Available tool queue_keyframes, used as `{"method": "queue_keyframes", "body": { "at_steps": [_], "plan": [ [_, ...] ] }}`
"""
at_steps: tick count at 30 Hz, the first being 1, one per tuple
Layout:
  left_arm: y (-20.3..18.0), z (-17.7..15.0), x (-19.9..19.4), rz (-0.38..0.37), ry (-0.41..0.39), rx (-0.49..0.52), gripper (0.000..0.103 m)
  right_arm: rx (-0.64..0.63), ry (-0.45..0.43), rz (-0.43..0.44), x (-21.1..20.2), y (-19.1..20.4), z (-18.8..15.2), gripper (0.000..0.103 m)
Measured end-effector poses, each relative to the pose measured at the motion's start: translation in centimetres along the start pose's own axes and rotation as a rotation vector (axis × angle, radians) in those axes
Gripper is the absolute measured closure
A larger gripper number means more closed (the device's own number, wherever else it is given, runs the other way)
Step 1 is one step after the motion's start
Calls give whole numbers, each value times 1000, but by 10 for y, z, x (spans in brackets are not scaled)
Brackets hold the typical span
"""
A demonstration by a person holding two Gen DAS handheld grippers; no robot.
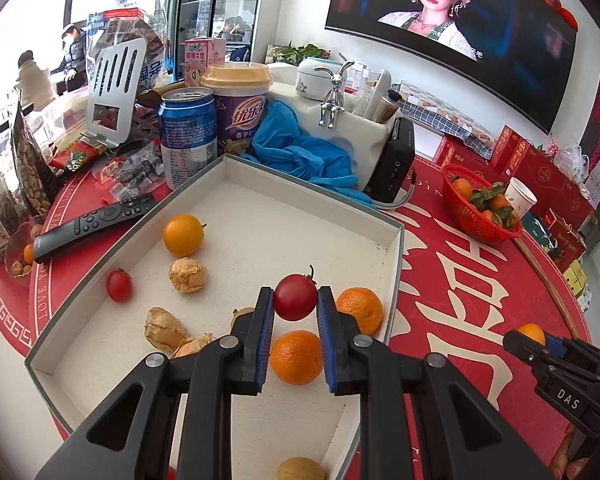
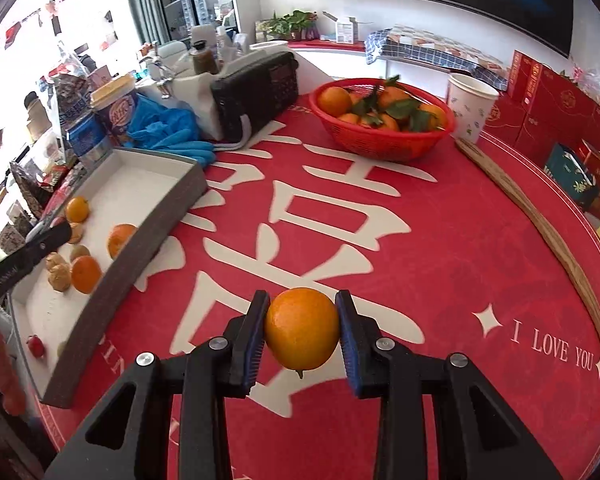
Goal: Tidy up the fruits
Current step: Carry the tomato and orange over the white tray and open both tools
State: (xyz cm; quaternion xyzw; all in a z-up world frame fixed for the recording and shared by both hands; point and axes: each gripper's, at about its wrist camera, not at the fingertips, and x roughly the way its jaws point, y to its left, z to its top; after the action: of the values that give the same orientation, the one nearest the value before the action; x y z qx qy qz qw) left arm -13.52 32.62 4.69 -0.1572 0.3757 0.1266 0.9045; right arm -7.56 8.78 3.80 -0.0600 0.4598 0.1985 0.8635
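Both hands are mid-sort: the left hand-held gripper [image 1: 295,302] is clamped on a tomato [image 1: 295,297] above the box [image 1: 394,248], the right hand-held gripper [image 2: 302,330] on an orange [image 2: 302,328] over the table [image 2: 460,264]. Next, I judge, the orange goes to the basket [image 2: 384,146] well ahead

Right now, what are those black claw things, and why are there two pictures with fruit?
The claws are two grabbers that a person holds, one in each hand. Each carries a small camera looking along its fingers, so each picture comes from one grabber.

In the left one's picture, the left gripper pinches a cherry tomato above a shallow white box holding oranges, another tomato and papery husked fruits.

In the right one's picture, the right gripper pinches a small orange over the red tablecloth. Farther back stands a red basket of leafy oranges, beside a paper cup.
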Motion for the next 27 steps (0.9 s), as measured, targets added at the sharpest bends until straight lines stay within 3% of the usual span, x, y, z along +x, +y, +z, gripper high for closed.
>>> {"method": "queue_keyframes", "body": {
  "at_steps": [13,23,24,25,27],
  "plan": [
    [25,-1,8,55,32,-37,80,-149,43,179,24,117,62,68],
    [39,-3,18,70,82,-79,77,-212,153,164,64,159,79,68],
    [39,-3,18,68,85,-80,67,-225,161,161,66,162,79,68],
    [39,-3,18,70,88,-80,44,-234,164,155,67,165,79,68],
    [38,-2,16,80,81,-85,17,-264,176,157,69,171,79,68]
  ]
}}
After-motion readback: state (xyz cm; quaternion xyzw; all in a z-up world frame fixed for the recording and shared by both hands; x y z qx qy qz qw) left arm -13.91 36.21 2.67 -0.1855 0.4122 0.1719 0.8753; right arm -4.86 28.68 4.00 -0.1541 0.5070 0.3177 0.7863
